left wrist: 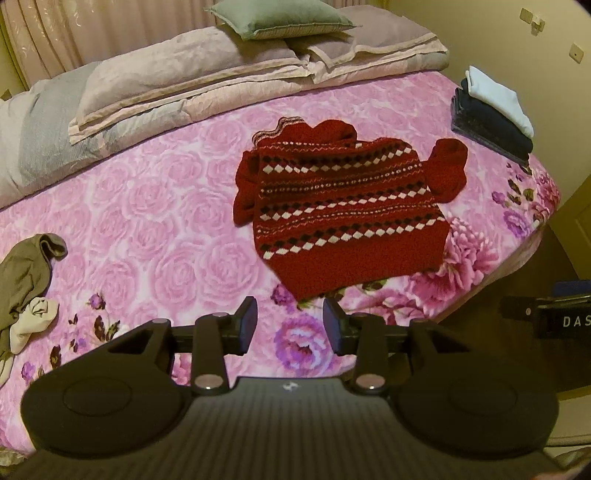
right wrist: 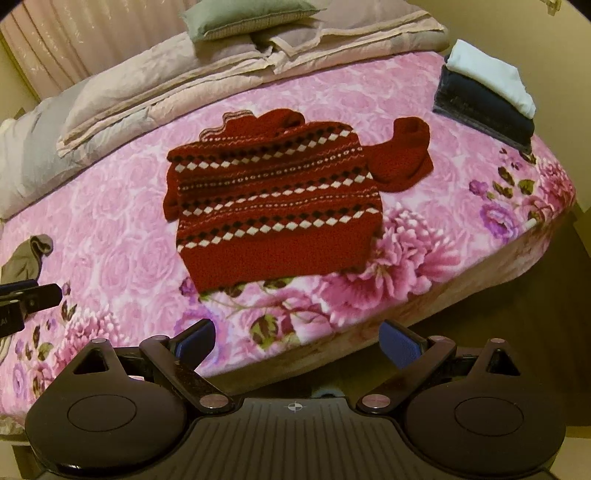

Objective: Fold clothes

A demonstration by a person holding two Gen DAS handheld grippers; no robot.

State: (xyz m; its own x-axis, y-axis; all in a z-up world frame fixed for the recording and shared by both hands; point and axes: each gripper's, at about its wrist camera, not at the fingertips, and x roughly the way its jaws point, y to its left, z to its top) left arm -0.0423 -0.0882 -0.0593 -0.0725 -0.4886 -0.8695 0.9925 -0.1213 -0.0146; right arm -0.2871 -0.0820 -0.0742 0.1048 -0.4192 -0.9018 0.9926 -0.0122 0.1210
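**Ana:** Left wrist view first: where is the sweater?

**Ben:** The red patterned sweater [left wrist: 343,206] lies flat on the pink floral bedspread [left wrist: 155,206], hem toward the camera, rows of white and dark diamonds across the body. 1 sleeve [left wrist: 447,170] is bunched up at its right side; the other is crumpled along its left edge.

**Ana:** And the left gripper?

**Ben:** The left gripper [left wrist: 290,325] hangs above the bedspread just short of the hem. Its jaws stand apart with only the printed flowers showing between them; nothing is held.

**Ana:** Right wrist view?

**Ben:** The right gripper [right wrist: 297,345] sits over the near edge of the bed, jaws spread wide and empty. The sweater [right wrist: 273,206] is ahead of it, apart from both fingers.

**Ana:** Can each tool see the other?

**Ben:** Yes. Part of the right one shows at the right margin of the left view, and part of the left one at the left margin of the right view.

**Ana:** What else is on the bed?

**Ben:** A folded stack [left wrist: 491,114], dark garments with a white one on top, sits at the far right corner. An olive garment [left wrist: 26,273] with a cream piece beside it lies crumpled at the left. Folded quilts [left wrist: 192,88] and a green cushion [left wrist: 280,16] rest at the head, before a pink curtain [left wrist: 74,33].
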